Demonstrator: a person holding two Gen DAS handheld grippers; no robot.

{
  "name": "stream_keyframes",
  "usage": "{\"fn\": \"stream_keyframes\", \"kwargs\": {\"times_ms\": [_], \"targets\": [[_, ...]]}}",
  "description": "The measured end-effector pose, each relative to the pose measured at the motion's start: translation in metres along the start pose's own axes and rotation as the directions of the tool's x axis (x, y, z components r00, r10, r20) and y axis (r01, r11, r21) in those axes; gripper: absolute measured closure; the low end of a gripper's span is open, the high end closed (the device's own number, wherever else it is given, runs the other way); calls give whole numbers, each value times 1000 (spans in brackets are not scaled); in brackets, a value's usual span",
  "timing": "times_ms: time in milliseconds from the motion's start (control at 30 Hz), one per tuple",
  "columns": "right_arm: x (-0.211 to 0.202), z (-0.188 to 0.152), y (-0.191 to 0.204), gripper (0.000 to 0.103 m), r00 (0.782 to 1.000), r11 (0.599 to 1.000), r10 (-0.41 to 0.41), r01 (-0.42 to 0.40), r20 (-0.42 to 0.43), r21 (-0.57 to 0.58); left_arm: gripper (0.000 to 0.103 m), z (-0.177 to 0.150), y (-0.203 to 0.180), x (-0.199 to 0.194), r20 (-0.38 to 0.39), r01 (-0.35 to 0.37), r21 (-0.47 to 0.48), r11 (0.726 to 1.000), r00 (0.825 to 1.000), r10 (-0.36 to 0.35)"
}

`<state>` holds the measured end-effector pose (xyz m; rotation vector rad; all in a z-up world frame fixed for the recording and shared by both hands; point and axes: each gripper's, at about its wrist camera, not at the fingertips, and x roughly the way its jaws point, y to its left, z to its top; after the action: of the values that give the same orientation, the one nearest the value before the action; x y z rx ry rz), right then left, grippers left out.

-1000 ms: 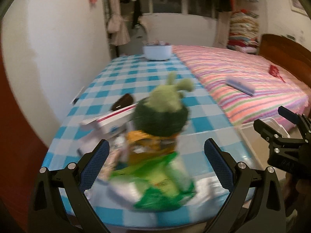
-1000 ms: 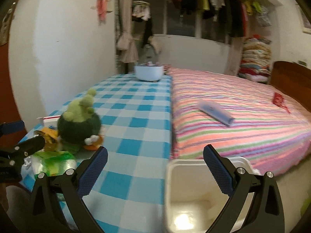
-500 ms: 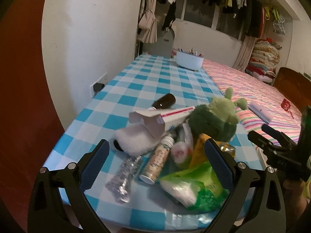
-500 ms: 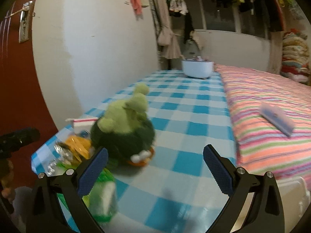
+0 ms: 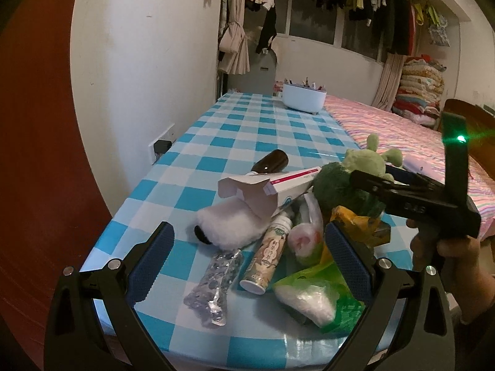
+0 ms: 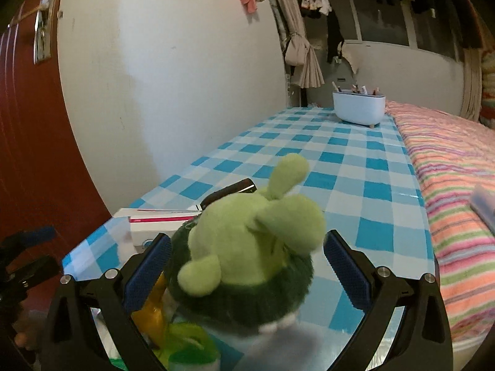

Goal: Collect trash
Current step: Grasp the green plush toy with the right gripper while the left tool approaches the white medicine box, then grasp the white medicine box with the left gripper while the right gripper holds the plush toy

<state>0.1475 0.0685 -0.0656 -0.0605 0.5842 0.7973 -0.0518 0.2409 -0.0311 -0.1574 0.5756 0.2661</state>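
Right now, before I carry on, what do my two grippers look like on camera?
Both match: black angular frames with silver screws and blue textured pads on the fingers. The left gripper shows this in its own view; so does the right gripper. Seen from the left wrist, the right unit has a black pistol-style body with a glowing green light, and a dark sleeve at the wrist.

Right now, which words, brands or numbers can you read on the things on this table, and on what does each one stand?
No text is clear enough to quote.
White carton: print on its red stripe, too small to read.
Slim tube: pictured label, lettering blurred.
Green bag: print blurred.
Right gripper: raised letters on its body, unclear.
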Motion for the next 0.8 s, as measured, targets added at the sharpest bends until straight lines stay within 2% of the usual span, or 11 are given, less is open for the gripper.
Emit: {"fn": "stream_keyframes", "kwargs": {"times_ms": [100, 133, 167, 300, 567, 700, 800], "targets": [[9, 1, -3, 8, 999, 999, 46, -46, -16, 30, 6, -1, 4, 0, -4, -2, -11, 1000, 1000, 2], [10, 1, -6, 11, 998, 997, 61, -60, -17, 39, 6, -1, 6, 1, -7, -6, -15, 1000, 1000, 5], [10, 1, -7, 24, 996, 995, 85, -84, -20, 48, 6, -2, 7, 1, -9, -7, -17, 1000, 1000, 7], [8, 1, -9, 35, 995, 994, 96, -95, -12, 54, 6, -1, 10, 5, -20, -14, -21, 1000, 1000, 13], [-13, 3, -7, 39, 994, 994, 99, -101, 51, 48, 6, 7, -3, 24, -74, 44, 10, 999, 996, -43], [-31, 7, -13, 39, 991, 993, 89, -96, 101, 62, 6, 12, 0, 39, -143, 123, -48, 991, 981, -128], [-40, 7, -21, 39, 989, 992, 84, -94, 122, 86, 6, 19, 3, 47, -166, 177, -106, 979, 967, -193]]}}
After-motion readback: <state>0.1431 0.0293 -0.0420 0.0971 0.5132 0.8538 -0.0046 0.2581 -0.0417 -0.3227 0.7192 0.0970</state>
